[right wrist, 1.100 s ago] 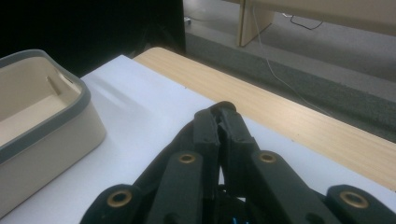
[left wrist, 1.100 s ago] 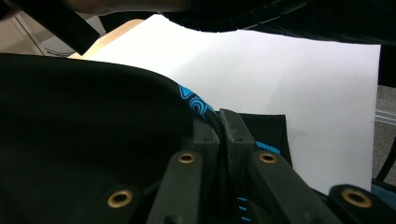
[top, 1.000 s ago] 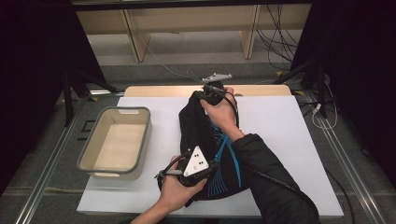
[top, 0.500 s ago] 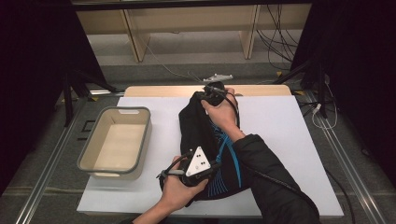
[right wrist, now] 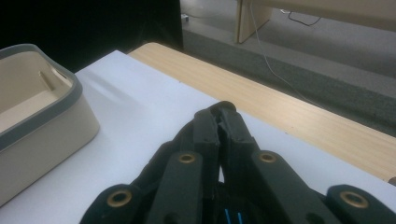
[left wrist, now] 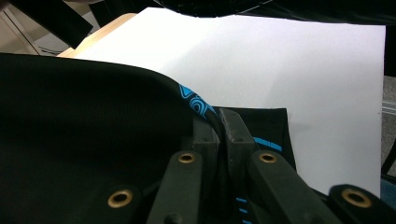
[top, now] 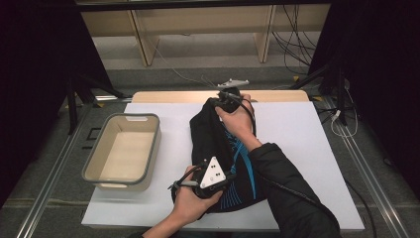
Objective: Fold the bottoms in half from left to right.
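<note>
A black garment (top: 218, 144) with a blue pattern lies bunched lengthwise on the white tabletop (top: 307, 134). My left gripper (top: 229, 174), under its grey three-cornered plate, sits at the garment's near end. In the left gripper view its jaws (left wrist: 218, 122) are shut on a fold of the black cloth (left wrist: 84, 121) beside a blue print. My right gripper (top: 214, 102) is at the garment's far end, near the table's wooden back edge. Its jaws (right wrist: 219, 112) are shut with a thin bit of black fabric (right wrist: 224, 105) pinched at their tips.
An empty beige bin with a grey rim (top: 150, 148) stands on the left part of the table, also in the right gripper view (right wrist: 42, 116). Wooden shelving and cables lie beyond the back edge. Metal rails run along both sides.
</note>
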